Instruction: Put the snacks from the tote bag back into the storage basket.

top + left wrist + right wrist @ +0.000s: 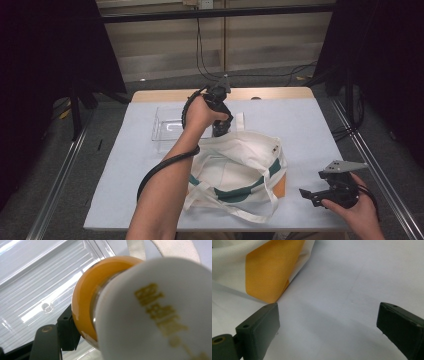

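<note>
Two grippers are working at the table (320,125). At about 12 o'clock from the bag (235,170), the left gripper (220,127) is hanging between the clear tray (165,127) and the bag's far rim, jaws pointing down. Its own view shows them clamping a white bottle (155,315) with gold lettering, just below its orange cap (85,295), with the ribbed tray behind. At 3 o'clock from the bag, the right gripper (320,192) is resting low over the cloth with its jaws wide apart and holding nothing, an orange patch (272,272) of the bag ahead of it.

Judging by its gloss, the bottle is probably smooth, rigid and slippery; gripping the neck under the cap's lip seems wise. The bag looks soft and floppy, best taken by a strap (250,212) or the rim.
</note>
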`<state>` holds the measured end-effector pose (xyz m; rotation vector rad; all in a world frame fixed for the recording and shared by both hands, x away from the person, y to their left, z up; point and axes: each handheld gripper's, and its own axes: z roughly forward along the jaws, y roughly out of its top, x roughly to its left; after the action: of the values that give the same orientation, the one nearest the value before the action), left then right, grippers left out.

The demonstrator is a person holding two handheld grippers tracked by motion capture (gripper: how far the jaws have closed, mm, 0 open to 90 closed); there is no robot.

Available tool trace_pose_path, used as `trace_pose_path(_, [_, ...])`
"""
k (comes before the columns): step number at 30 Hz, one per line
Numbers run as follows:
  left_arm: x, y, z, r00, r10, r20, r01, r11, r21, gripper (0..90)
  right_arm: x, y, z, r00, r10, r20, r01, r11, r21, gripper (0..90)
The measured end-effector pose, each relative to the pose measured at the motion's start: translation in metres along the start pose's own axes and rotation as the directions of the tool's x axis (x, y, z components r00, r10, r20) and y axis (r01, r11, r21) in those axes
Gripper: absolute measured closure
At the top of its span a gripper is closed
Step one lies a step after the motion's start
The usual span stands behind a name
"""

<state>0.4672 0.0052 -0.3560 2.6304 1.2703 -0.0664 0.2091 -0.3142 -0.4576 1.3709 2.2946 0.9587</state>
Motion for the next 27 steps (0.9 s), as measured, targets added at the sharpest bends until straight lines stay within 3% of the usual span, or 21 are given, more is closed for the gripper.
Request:
trace_pose_path(9, [-0.0023,-0.0011,0.0025,0.9999,-0.014,-0.007,0.014,0.9999,0.002,31.5,0.0005,0.0002,-0.0002,1.0000,-0.001,-0.001,0.001,1.000,0.001,4.3])
trace_pose_path(14, [-0.0010,-0.0007,0.0027,1.0000,0.001,-0.005,-0.001,1.0000,0.007,31.5,0.0002,0.0002,-0.0001,1.0000,0.000,0.000,0.000,1.000,0.001,4.3])
trace_pose_path(15, [-0.0024,-0.0010,0.0033,0.9998,-0.019,-0.004,0.019,0.9998,0.008,31.5,0.0003,0.0002,0.0000,1.0000,0.000,0.000,0.000,1.000,0.002,4.3])
trace_pose_path(20, [-0.0015,-0.0013,0.0061,1.0000,0.002,-0.006,-0.002,1.0000,0.009,31.5,0.0003,0.0002,-0.0002,1.0000,0.000,-0.001,0.000,1.000,0.001,4.3])
trace_pose_path(21, [-0.0027,-0.0017,0.0070,0.9998,-0.021,-0.002,0.021,0.9998,0.006,31.5,0.0003,0.0002,-0.0002,1.0000,0.000,-0.001,0.000,1.000,0.001,4.3])
trace_pose_path(23, [-0.0016,-0.0013,0.0068,1.0000,0.000,-0.004,0.000,0.9999,0.016,31.5,0.0004,0.0001,-0.0001,1.0000,-0.001,-0.001,0.001,1.000,0.002,4.3])
trace_pose_path(27, [-0.0018,-0.0014,0.0074,1.0000,-0.002,-0.004,0.002,0.9999,0.014,31.5,0.0003,0.0004,-0.0001,1.0000,-0.002,-0.001,0.002,1.000,0.000,4.3])
